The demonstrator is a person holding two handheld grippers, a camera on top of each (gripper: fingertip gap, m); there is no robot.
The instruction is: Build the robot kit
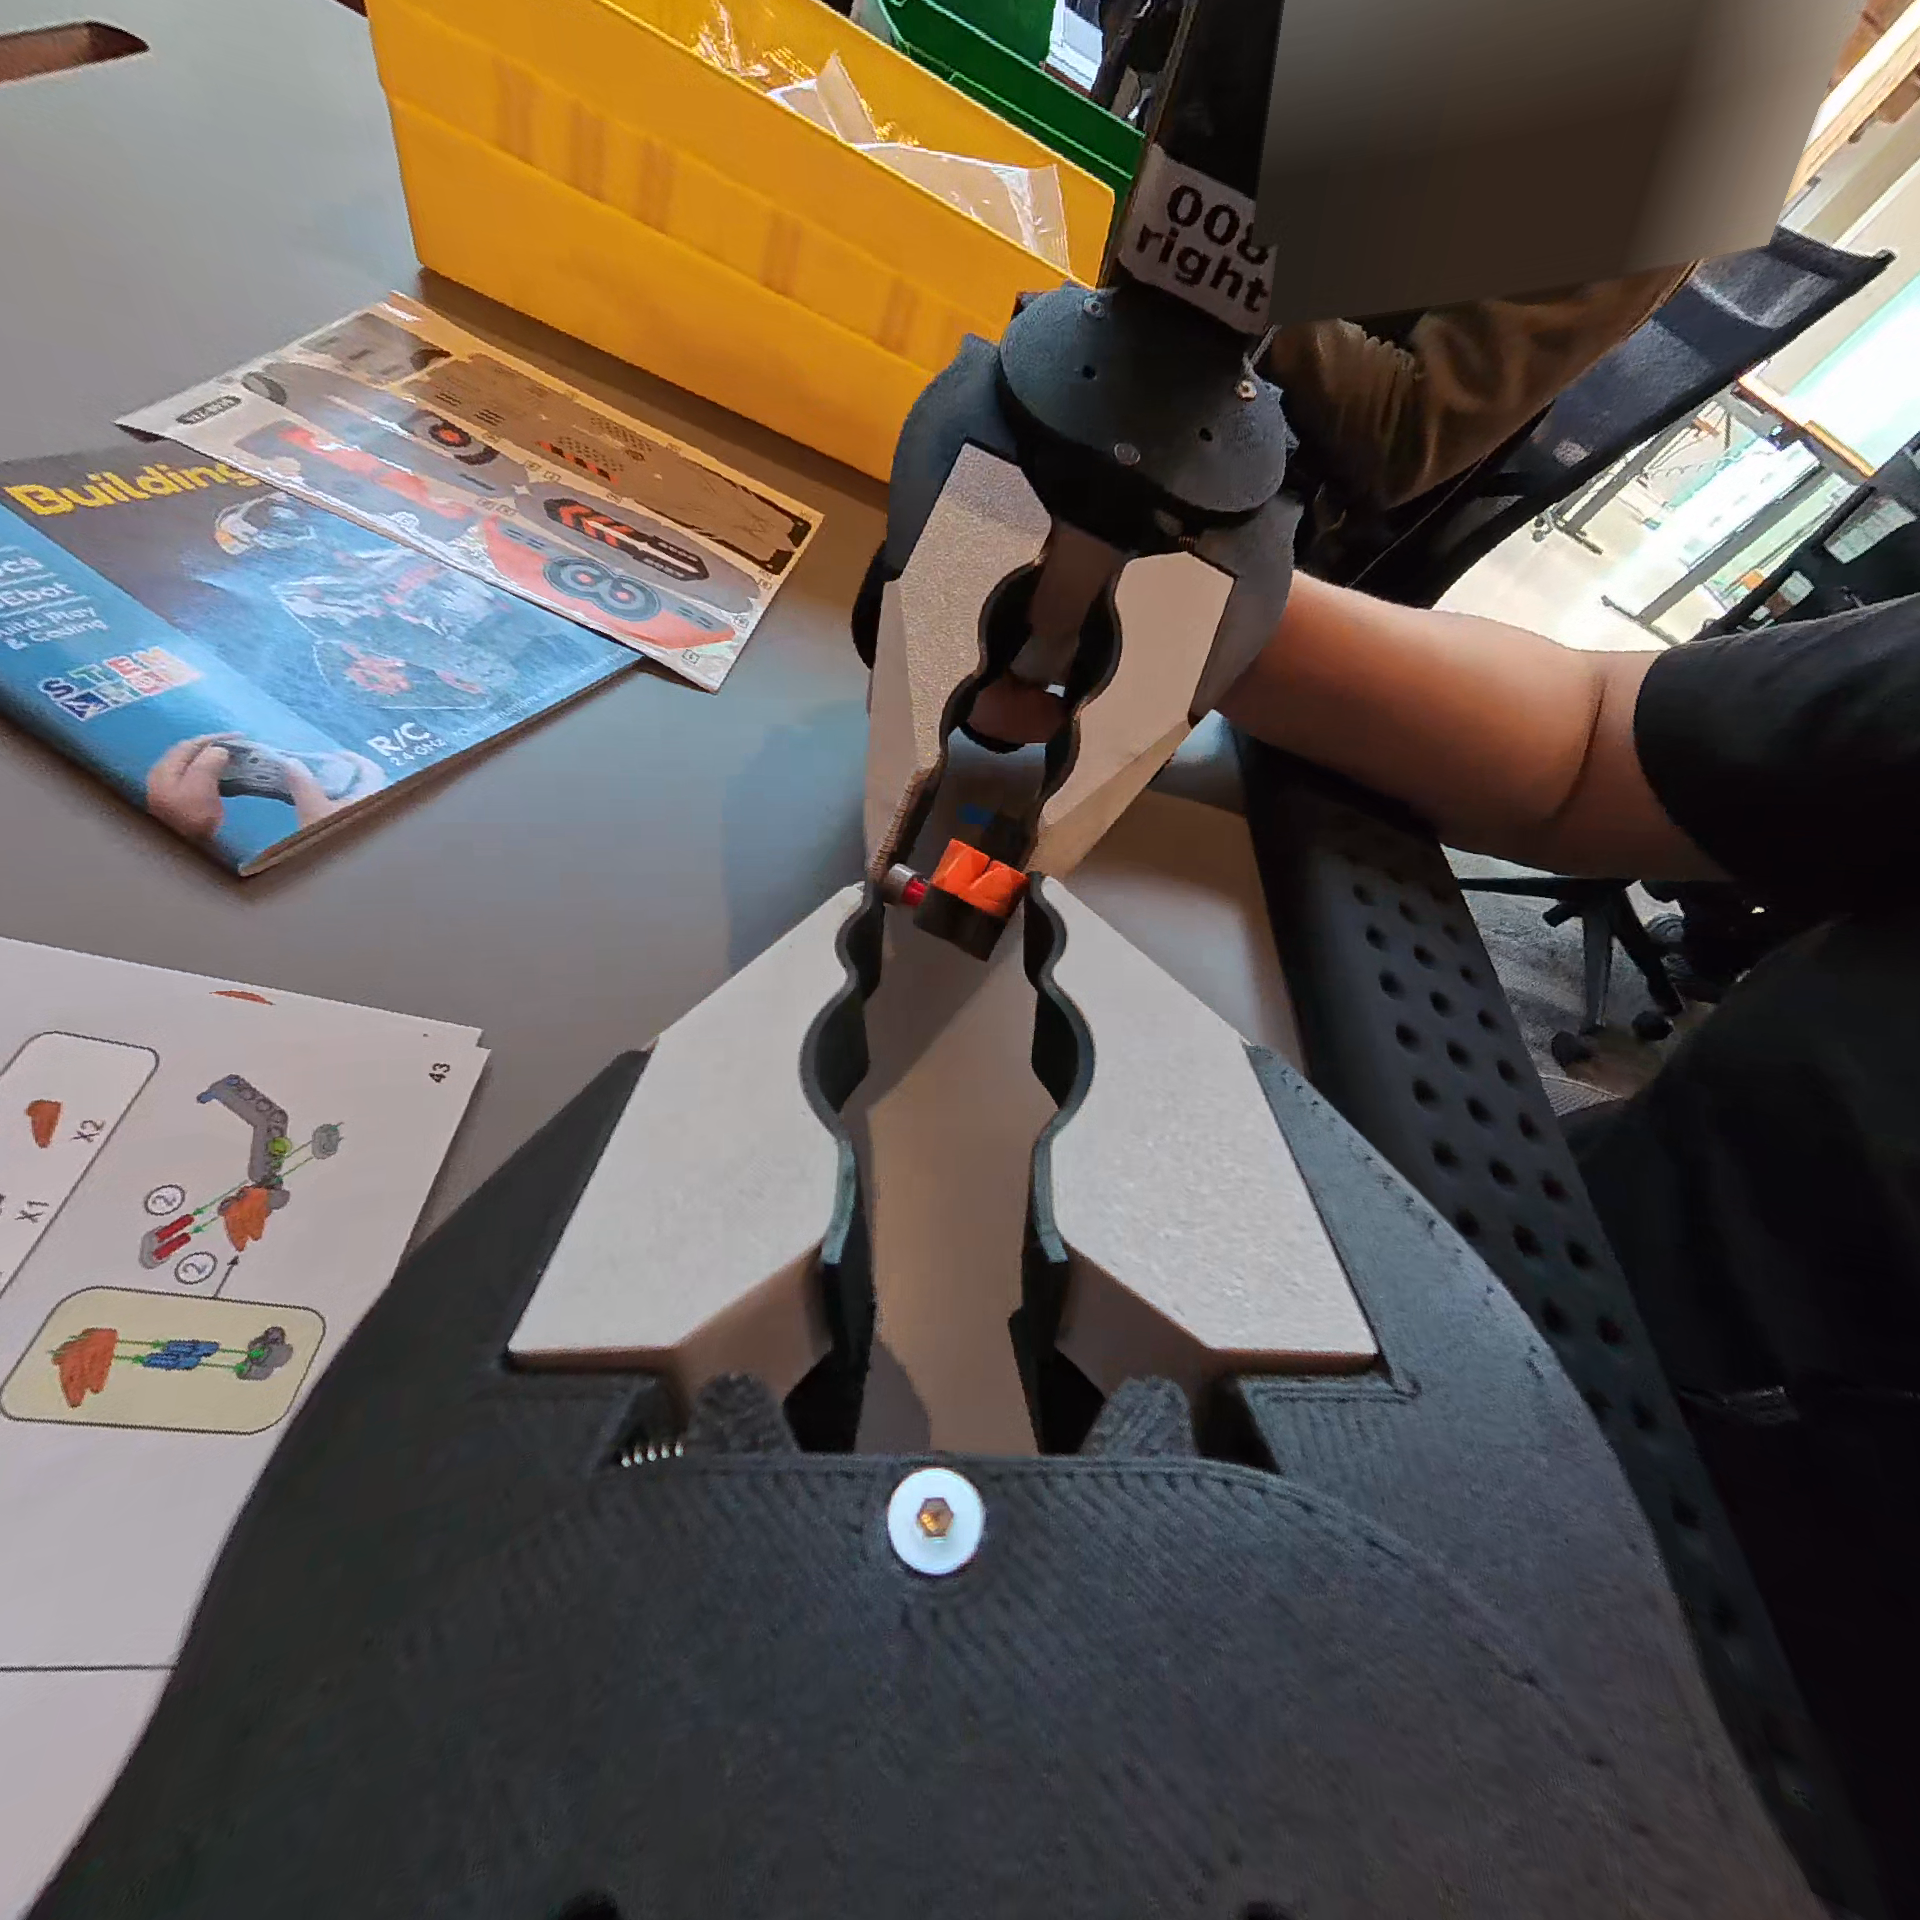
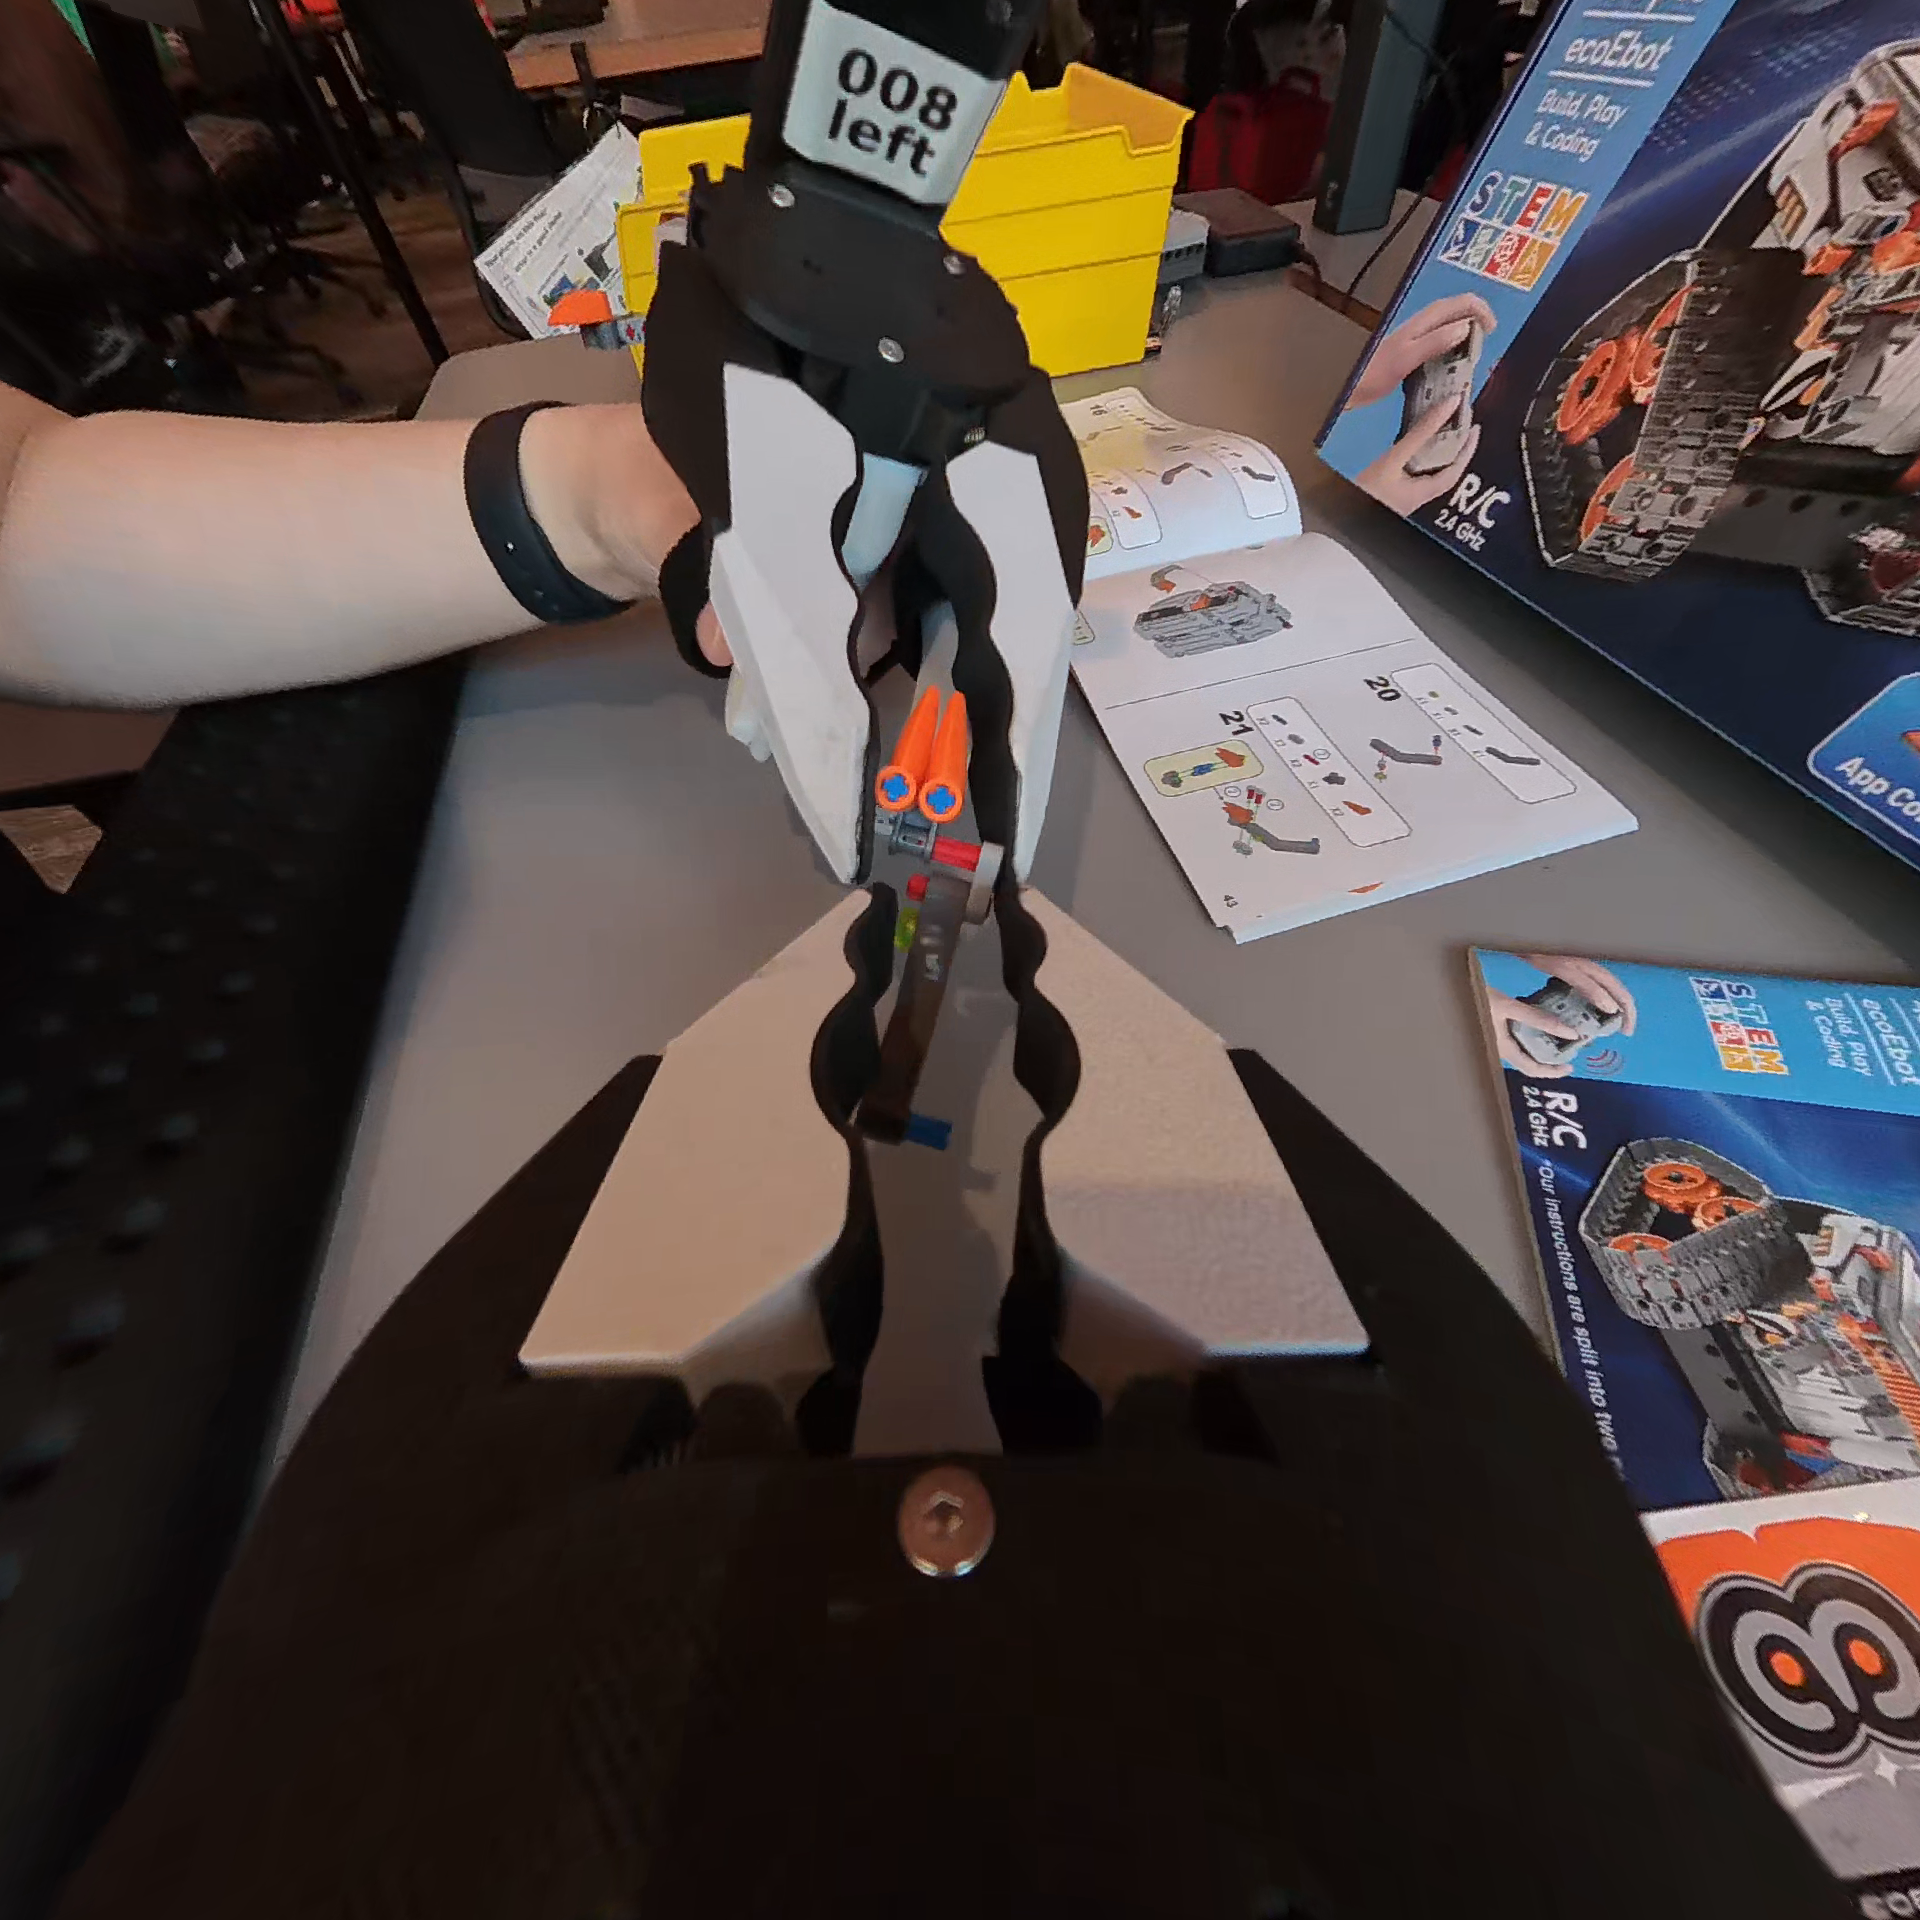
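A small toy-brick assembly (image 2: 920, 894) is seen between the two grippers, held above the grey table (image 2: 644, 790); in the right wrist view it sits just above centre, toward twelve o'clock from the camera's own fingers. It is made up of two orange cone pieces (image 2: 925, 753), a grey connector block with a red pin, and a long dark beam (image 2: 914, 1023) ending in a blue peg. It is judged to be light, rigid plastic, smooth and rather slippery, with push-fit joints that could be pulled apart if twisted; a hold on the flat sides of the beam or the connector block is judged safest, and the tapered cones a poor hold. The left gripper (image 2: 925, 862) is seen narrowed on the connector end, the cones lying up between its white fingers. The right gripper (image 2: 930, 914) is closed only partly: its tips are pressed against the upper beam near the red pin, while the beam's lower length hangs free in the wavy gap behind. In the left wrist view the orange piece (image 1: 966, 878) appears at twelve o'clock, where both pairs of tips meet. An open instruction booklet (image 2: 1340, 748) lies at two o'clock, a printed box (image 2: 1662, 343) at one o'clock, and a yellow bin (image 2: 1081, 218) behind.
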